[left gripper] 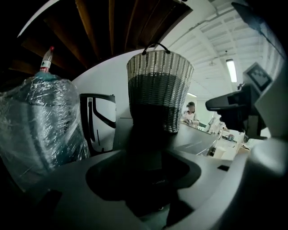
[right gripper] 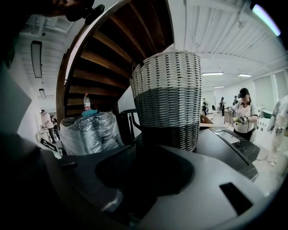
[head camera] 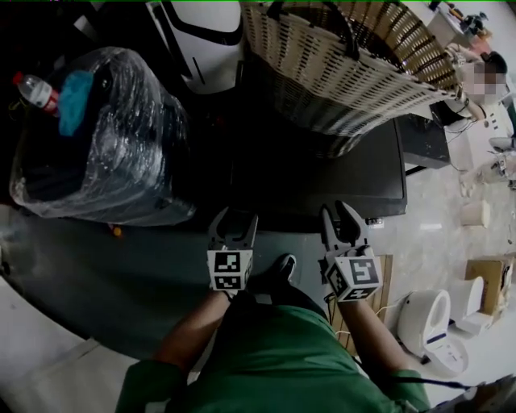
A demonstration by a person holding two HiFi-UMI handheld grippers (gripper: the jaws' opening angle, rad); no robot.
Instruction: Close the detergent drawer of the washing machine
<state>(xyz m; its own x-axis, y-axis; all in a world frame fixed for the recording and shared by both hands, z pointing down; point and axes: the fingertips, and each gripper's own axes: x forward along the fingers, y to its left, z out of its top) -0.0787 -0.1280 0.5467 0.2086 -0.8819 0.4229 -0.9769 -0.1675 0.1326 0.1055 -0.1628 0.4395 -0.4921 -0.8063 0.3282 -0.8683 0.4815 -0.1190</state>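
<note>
Dark washing machine (head camera: pixel 347 177) carries a wicker basket (head camera: pixel 339 73); its detergent drawer shows in no view. Left hand-held gripper (head camera: pixel 235 216) and right hand-held gripper (head camera: pixel 339 211) hang jaws apart, empty. Advise locating the drawer front, then pushing squarely.

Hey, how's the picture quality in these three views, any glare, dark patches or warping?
Head view: dim at upper left, glare on the plastic-wrapped bundle, bright floor at right. Left gripper view: strong fisheye bending, woven basket readable, foreground nearly black. Right gripper view: same bending, ceiling light blown out, woven basket sharp.
</note>
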